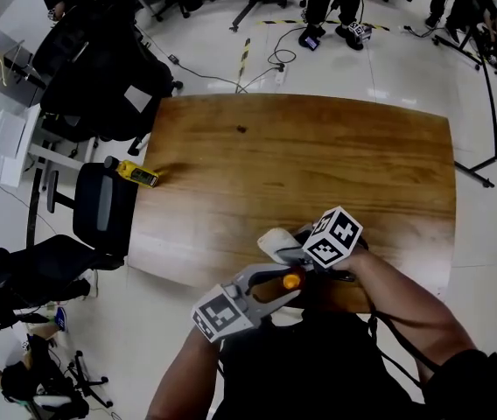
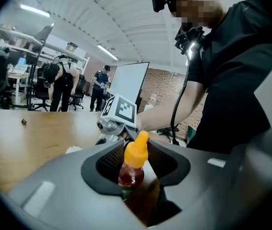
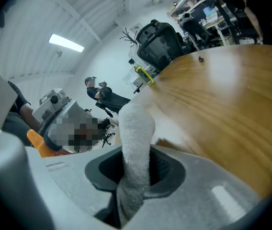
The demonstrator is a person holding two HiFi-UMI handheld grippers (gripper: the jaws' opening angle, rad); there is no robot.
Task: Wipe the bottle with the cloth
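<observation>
A small bottle (image 2: 132,169) of red-brown liquid with an orange nozzle cap (image 2: 136,150) stands upright between the jaws of my left gripper (image 2: 136,166), which is shut on it. In the head view the orange cap (image 1: 292,280) shows over the table's near edge, at the tip of the left gripper (image 1: 290,283). My right gripper (image 3: 136,169) is shut on a white fluffy cloth (image 3: 136,143) that sticks up out of its jaws. The cloth (image 1: 276,243) hangs just beyond the bottle, and the right gripper (image 1: 294,250) is close above the left one. The orange cap (image 3: 38,143) lies at the right gripper view's left edge.
The wooden table (image 1: 318,156) stretches away ahead. A yellow tool (image 1: 136,173) lies at its left edge and a small dark speck (image 1: 241,129) near its far side. Black office chairs (image 1: 104,204) stand at the left. People stand beyond the table.
</observation>
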